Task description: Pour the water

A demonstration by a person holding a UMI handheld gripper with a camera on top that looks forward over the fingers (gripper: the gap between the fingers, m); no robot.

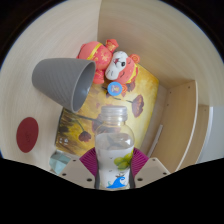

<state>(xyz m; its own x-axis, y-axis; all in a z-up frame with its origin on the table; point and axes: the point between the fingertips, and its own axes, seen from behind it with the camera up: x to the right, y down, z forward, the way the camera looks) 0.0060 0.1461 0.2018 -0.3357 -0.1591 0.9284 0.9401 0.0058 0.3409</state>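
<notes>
Jaws (113, 165): closed on the bottle (114, 145), pads pressing both sides.
Cup (63, 79): grey, tipped over, beyond the bottle.
Toy (110, 62): beside the cup, on the table (150, 30).

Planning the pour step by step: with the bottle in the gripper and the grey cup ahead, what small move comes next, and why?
Probably carry the bottle forward and left toward the grey cup. The gripper grips it upright, and the cup lies beyond its neck, mouth tilted toward the toy, so nothing is lined up for pouring.

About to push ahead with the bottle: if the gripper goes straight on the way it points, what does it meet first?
The gripper holds the bottle. Straight ahead lies the picture book, then probably the plush toy; the grey cup sits off-line. Depth is unclear.
</notes>
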